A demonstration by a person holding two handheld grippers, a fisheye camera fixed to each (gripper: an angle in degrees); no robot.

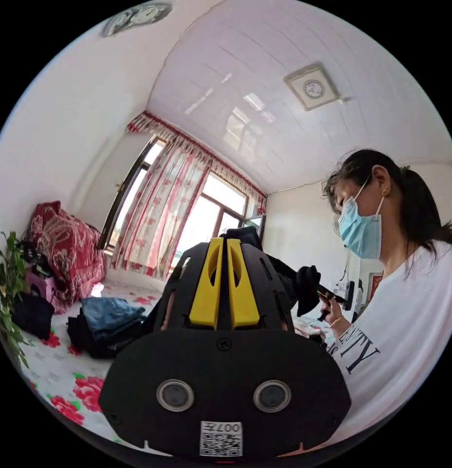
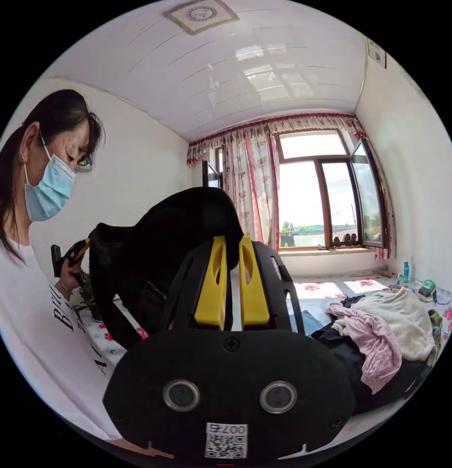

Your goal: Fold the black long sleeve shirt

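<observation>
While the black shirt [image 2: 162, 243] is hanging bunched in the air between my grippers, no fold is showing yet, so I judge everything is left. My right gripper [image 2: 231, 243] and left gripper [image 1: 225, 243] are pinching its cloth, raised high above the floral bedspread [image 1: 65, 370].

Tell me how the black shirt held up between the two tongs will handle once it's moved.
The black shirt is likely floppy: it sags in soft folds between the right tongs and the left tongs. It probably weighs little, since it hangs from pinched edges alone. Its loose parts may swing.
</observation>
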